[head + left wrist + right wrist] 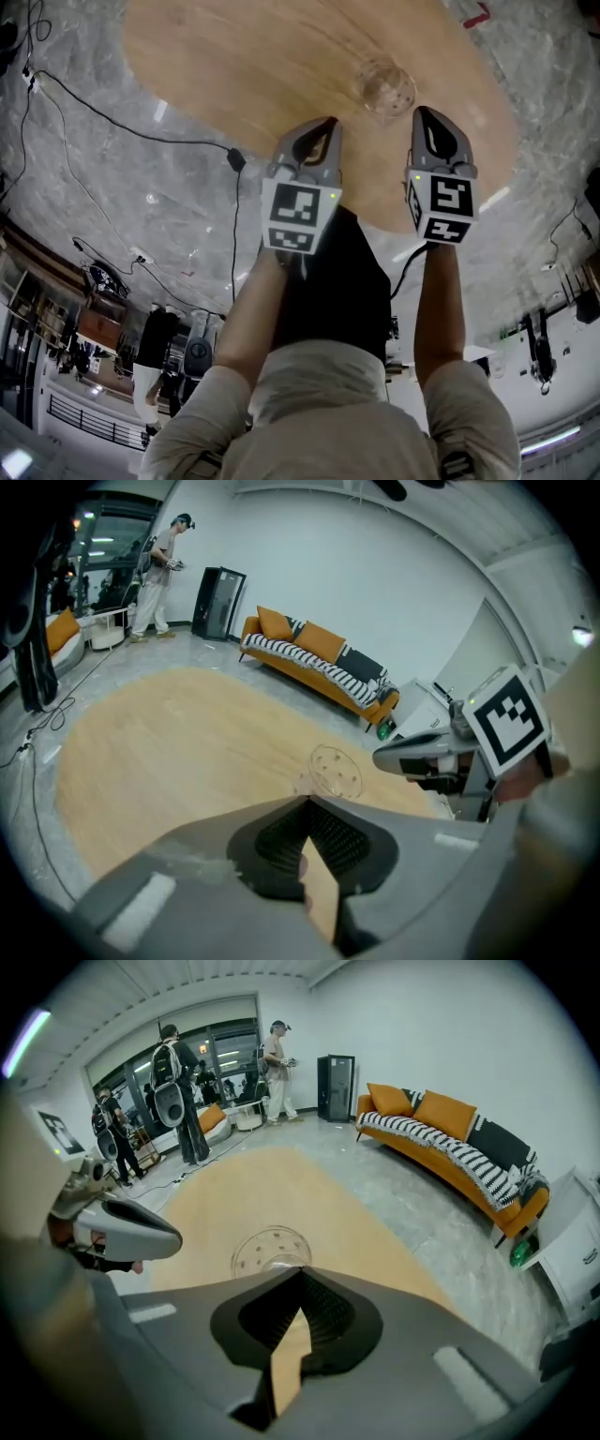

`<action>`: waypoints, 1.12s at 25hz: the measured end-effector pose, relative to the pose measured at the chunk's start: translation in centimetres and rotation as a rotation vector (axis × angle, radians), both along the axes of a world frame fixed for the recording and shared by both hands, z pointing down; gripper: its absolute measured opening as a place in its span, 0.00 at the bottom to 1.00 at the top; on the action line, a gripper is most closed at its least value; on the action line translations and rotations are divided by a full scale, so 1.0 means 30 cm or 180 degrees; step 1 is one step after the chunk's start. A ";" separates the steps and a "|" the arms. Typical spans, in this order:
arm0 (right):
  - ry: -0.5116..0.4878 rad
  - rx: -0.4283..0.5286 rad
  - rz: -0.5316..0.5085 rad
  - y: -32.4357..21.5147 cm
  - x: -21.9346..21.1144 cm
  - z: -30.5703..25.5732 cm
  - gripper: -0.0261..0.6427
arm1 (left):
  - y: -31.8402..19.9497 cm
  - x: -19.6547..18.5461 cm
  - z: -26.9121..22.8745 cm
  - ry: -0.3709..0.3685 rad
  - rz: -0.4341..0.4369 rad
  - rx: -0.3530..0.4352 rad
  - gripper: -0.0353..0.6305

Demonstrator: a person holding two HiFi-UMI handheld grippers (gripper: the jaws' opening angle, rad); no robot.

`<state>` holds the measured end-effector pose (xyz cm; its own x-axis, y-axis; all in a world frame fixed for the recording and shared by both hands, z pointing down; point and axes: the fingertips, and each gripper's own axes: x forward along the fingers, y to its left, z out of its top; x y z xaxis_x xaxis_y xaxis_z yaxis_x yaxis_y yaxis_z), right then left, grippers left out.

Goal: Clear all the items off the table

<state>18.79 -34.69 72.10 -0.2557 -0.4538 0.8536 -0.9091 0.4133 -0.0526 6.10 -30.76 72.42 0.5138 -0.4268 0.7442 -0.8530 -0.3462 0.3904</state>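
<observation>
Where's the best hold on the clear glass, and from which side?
Its round side wall, below the rim, from the near side with the right gripper, which is closer. The glass seems upright and stands alone; the shut jaws must open first.

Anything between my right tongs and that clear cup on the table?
Nothing. In the head view, only bare wooden table lies between the shut right tongs and the clear cup.

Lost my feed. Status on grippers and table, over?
Both shut, empty: left gripper, right gripper. One clear cup on table, untouched, beyond the tips. Nothing in the way.
</observation>
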 end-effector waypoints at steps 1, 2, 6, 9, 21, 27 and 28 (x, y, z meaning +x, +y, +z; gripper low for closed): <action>0.0009 -0.0032 -0.0031 -0.005 0.002 0.006 0.05 | -0.001 0.002 0.005 -0.0016 -0.0032 -0.0012 0.08; 0.0020 -0.0066 -0.0059 -0.009 0.002 0.012 0.05 | -0.001 0.003 0.011 -0.0029 -0.0055 -0.0024 0.08; 0.0066 -0.0169 -0.0158 -0.019 -0.004 0.031 0.05 | -0.001 0.009 0.035 -0.0061 -0.0066 -0.0073 0.08; 0.0112 -0.0172 -0.0222 -0.031 -0.003 0.038 0.05 | -0.009 0.008 0.040 -0.0067 -0.0095 -0.0072 0.08; 0.0289 -0.0385 -0.0556 -0.055 -0.024 0.096 0.16 | -0.030 0.005 0.056 0.0038 -0.0222 -0.0119 0.08; 0.0361 -0.0552 -0.0641 -0.070 -0.038 0.139 0.17 | -0.028 -0.005 0.061 0.0084 -0.0284 -0.0134 0.08; 0.0371 -0.0588 -0.0660 -0.071 -0.042 0.150 0.17 | -0.029 -0.008 0.063 0.0086 -0.0302 -0.0136 0.09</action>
<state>17.53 -36.81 76.62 -0.2221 -0.2362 0.9460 -0.8105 0.5841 -0.0445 5.85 -31.62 74.31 0.4927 -0.4425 0.7493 -0.8702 -0.2469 0.4264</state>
